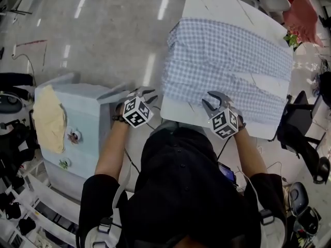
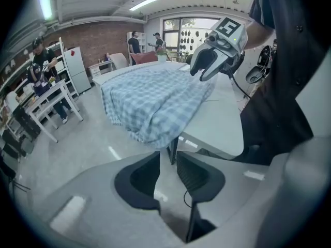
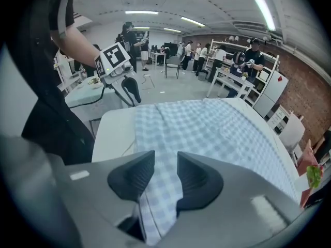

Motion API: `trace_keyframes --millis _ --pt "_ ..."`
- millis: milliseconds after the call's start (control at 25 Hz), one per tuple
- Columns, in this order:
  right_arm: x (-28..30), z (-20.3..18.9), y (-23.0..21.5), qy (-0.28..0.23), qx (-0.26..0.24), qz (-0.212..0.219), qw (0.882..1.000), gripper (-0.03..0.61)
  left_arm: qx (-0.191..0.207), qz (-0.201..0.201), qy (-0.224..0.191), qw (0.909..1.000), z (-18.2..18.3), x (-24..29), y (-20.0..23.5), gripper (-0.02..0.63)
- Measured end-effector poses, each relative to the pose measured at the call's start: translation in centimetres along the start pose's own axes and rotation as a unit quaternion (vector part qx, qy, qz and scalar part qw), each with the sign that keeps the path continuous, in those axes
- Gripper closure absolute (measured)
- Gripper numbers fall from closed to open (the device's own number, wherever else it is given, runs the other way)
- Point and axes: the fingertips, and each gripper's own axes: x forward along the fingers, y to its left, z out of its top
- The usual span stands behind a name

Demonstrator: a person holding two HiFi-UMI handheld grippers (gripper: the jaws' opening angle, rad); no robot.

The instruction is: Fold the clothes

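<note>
A blue-and-white checked shirt [image 1: 227, 61] lies spread over the white table [image 1: 217, 4], and its left side hangs off the edge [image 2: 150, 97]. My right gripper [image 1: 213, 101] hovers over the shirt's near edge. In the right gripper view its jaws [image 3: 165, 161] stand a little apart, with the checked cloth [image 3: 207, 128] showing through the gap and not pinched. My left gripper [image 1: 147, 95] is off the table's near left corner, over the floor. Its jaws [image 2: 168, 156] are narrowly apart with nothing between them; only the floor and a table leg show. Each gripper appears in the other's view, the right gripper [image 2: 209, 66] and the left gripper [image 3: 132, 89].
A pale blue cabinet [image 1: 77, 123] with a yellow cloth [image 1: 49, 118] on it stands at my left. A black chair [image 1: 300, 123] stands off the table's right corner, and a red cloth [image 1: 302, 9] lies beyond it. People, white tables and a fridge [image 2: 77, 66] stand further off.
</note>
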Motion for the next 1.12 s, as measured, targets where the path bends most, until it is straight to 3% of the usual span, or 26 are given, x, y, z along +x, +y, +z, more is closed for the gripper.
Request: trace_keyframes --millis 120,480,680,800,920,1120 --pt "0.7 0.2 1.3 0.008 -0.004 0.011 1.000 0.437 0.018 -0.009 -0.008 0.9998 -0.3 0.9 -0.1 0.474" --pt "1.0 -1.0 3.2 0.023 0.008 0.028 0.999 0.437 0.050 -0.035 -0.025 0.9978 0.8 2.9 -0.5 0.465" --pt "1.2 -1.8 3.8 0.024 0.009 0.040 0.999 0.434 0.046 -0.037 -0.025 0.9980 0.6 4.1 -0.4 0.466" --pt "1.3 -2.4 4.1 0.031 0.008 0.051 0.998 0.427 0.040 -0.032 -0.032 0.9982 1.1 4.4 -0.2 0.487" --pt "1.6 -3.1 4.0 0.038 0.019 0.060 0.997 0.428 0.033 -0.027 -0.045 0.9981 1.9 4.4 0.3 0.589" --pt "1.5 -3.3 3.6 0.033 0.037 0.070 0.996 0.449 0.039 -0.031 -0.036 0.9981 1.8 4.1 0.3 0.601"
